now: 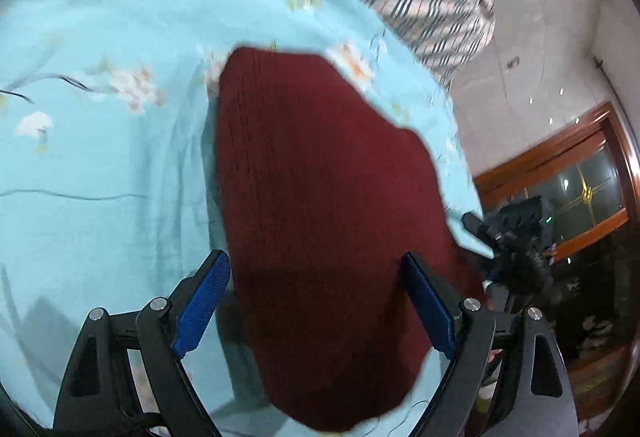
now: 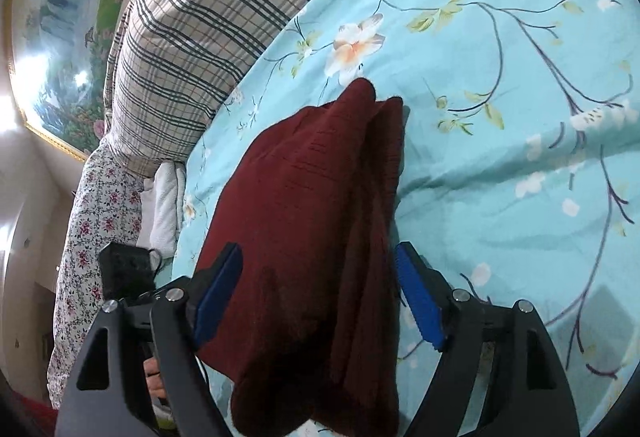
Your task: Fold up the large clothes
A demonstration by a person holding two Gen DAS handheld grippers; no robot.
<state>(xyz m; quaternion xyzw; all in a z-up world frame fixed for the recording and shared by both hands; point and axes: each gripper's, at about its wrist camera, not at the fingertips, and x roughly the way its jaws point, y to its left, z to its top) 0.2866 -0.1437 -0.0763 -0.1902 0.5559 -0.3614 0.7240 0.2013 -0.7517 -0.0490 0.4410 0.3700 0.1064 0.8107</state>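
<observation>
Hovering over the sweater (image 1: 320, 221), folded into a bundle on the sheet (image 1: 100, 177), both grippers, left (image 1: 318, 301) and right (image 2: 318, 295), hold fingers spread wide, gripping nothing. Plaid pillow (image 2: 208, 29) at 11 o'clock. Fold looks nearly done; next probably a final tuck or pressing flat.

My left gripper (image 1: 318, 301) and right gripper (image 2: 318, 293) were matte black linkage frames with triangular cut-outs and round silver pivot screws. Their fingers (image 1: 202, 307) carried ribbed bright blue pads. A bit of my bare skin (image 2: 154, 377) showed beside the right frame.
</observation>
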